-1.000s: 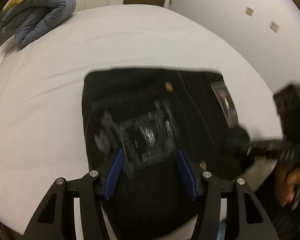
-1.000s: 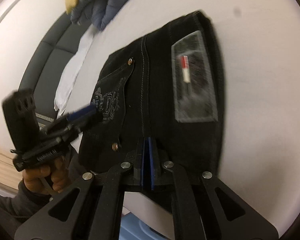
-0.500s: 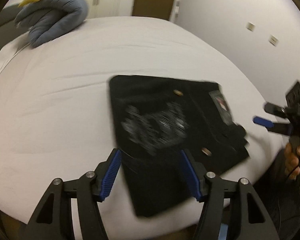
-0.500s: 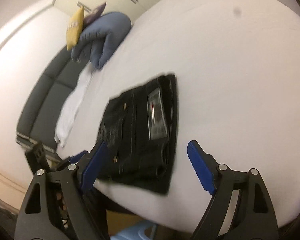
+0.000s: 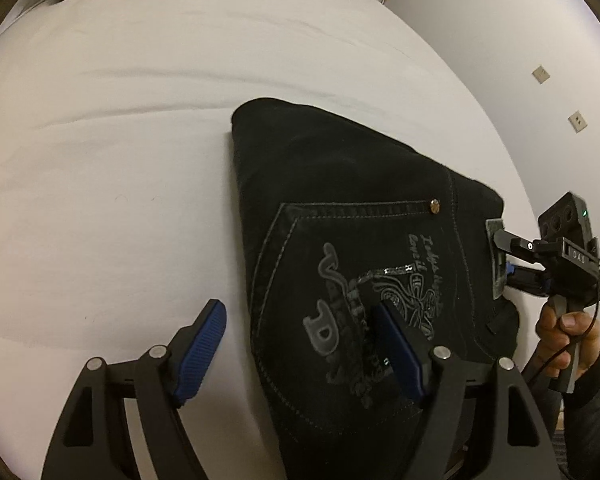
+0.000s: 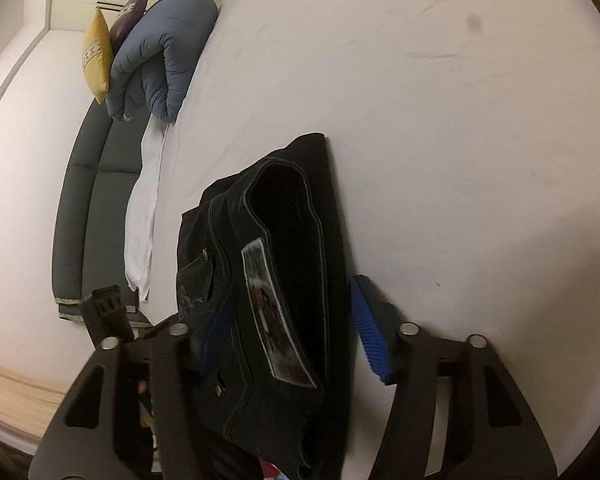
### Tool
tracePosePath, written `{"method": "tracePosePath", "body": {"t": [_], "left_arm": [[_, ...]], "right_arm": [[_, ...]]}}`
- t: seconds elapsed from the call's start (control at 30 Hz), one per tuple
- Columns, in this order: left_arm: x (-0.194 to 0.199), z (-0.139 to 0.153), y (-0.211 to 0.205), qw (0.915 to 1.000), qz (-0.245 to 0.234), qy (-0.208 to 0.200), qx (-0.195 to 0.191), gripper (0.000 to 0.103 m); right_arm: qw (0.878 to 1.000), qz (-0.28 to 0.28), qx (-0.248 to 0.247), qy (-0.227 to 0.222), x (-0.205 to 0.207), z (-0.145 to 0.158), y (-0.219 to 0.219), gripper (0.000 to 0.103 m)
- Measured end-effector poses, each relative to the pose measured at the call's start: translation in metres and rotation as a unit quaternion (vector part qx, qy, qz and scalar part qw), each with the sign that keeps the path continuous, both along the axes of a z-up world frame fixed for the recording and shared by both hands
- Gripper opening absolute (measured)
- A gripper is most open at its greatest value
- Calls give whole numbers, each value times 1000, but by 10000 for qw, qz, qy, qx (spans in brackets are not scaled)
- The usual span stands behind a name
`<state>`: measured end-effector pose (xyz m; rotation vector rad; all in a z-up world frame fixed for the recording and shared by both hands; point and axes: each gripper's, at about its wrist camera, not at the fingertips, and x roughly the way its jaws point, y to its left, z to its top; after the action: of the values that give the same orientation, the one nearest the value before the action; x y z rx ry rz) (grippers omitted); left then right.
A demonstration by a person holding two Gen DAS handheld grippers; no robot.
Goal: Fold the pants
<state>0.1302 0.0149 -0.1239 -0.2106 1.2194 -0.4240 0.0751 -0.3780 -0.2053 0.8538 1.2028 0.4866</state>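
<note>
Pants lie folded into a compact bundle on the white bed, toward four o'clock in the left view. The left gripper straddles their near edge, jaws released; the right gripper brackets the waistband, also spread, probably to square the bundle.

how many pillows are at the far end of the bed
2 small pillows: a yellow pillow at the far left corner, and a purple pillow right behind it. Both lean against the rolled blue duvet. More may be hidden behind the duvet.
</note>
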Motion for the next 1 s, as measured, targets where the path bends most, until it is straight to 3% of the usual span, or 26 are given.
{"method": "tracePosePath", "body": {"t": [0.03,0.07,0.17,0.37,0.7,0.87,0.97,1.0], "left_arm": [[1,0,-3,10000,-59,-6,42,71],[3,-1,-7,9999,-134,36,33,60],[6,1,-15,9997,-193,105,69,47],[3,19,-18,9999,-114,17,54,25],[24,79,-39,9977,-170,-649,-97,22],[51,69,-57,9977,-273,-598,-139,23],[67,47,-70,9982,-342,-493,28,24],[76,39,-73,9984,-340,-447,103,28]], "right_arm": [[10000,33,-50,10,2,-1,3,44],[9999,79,-95,6,4,-2,6,37],[9996,144,-244,-49,5,-2,15,24],[9966,244,-633,-461,-1,31,25,16],[9929,214,-547,-1031,13,98,8,16],[9935,23,-601,-962,40,100,-20,16],[9944,-90,-741,-752,60,83,-36,16],[9943,-138,-853,-626,66,72,-42,17]]}}
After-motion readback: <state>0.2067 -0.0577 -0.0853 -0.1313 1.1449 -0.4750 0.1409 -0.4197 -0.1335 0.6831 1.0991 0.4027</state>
